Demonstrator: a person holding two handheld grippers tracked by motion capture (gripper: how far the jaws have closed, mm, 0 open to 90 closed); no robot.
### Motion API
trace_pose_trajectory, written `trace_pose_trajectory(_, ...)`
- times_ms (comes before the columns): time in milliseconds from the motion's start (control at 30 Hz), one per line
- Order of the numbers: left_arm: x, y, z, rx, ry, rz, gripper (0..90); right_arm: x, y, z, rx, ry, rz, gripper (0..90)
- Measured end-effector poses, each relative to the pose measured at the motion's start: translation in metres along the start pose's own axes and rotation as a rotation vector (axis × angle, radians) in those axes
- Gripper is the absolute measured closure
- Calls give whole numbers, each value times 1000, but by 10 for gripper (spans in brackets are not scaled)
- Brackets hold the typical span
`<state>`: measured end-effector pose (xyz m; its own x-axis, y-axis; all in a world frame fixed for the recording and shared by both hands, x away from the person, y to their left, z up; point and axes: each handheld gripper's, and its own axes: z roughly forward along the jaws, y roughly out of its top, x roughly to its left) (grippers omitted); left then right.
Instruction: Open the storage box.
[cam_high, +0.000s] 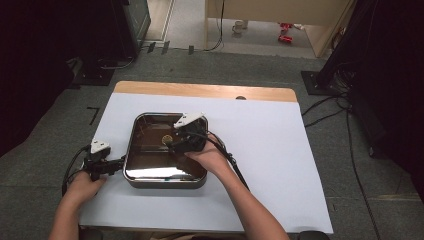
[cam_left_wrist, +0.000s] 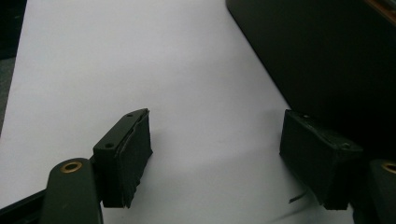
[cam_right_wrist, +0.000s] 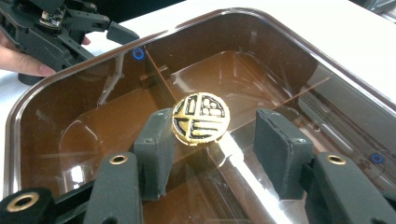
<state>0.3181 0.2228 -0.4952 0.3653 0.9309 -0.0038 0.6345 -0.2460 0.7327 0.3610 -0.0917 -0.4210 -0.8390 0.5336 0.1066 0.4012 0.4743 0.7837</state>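
Glossy brown tray lid (cam_right_wrist: 93, 126), round gold emblem (cam_right_wrist: 201, 118) between right tongs' (cam_right_wrist: 219, 154) parted jaws.

A: What does each tool consist of?
B: The left tool (cam_high: 102, 162) and right tool (cam_high: 187, 136) are black, each topped by a grey three-cornered plate and trailing a black cable.
A: And the jaws?
B: Matte black pads on arms with brass-ringed pivot holes. Forearms are bare, without sleeves.
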Motion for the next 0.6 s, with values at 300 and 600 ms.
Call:
trace_pose_trajectory(300, 0, 0, 0, 0, 0, 0, 249, 4, 1, 12, 12, -1, -2, 481)
trace_pose_trajectory(600, 0, 0, 0, 0, 0, 0, 249, 7, 1, 21, 29, -9, -17, 539)
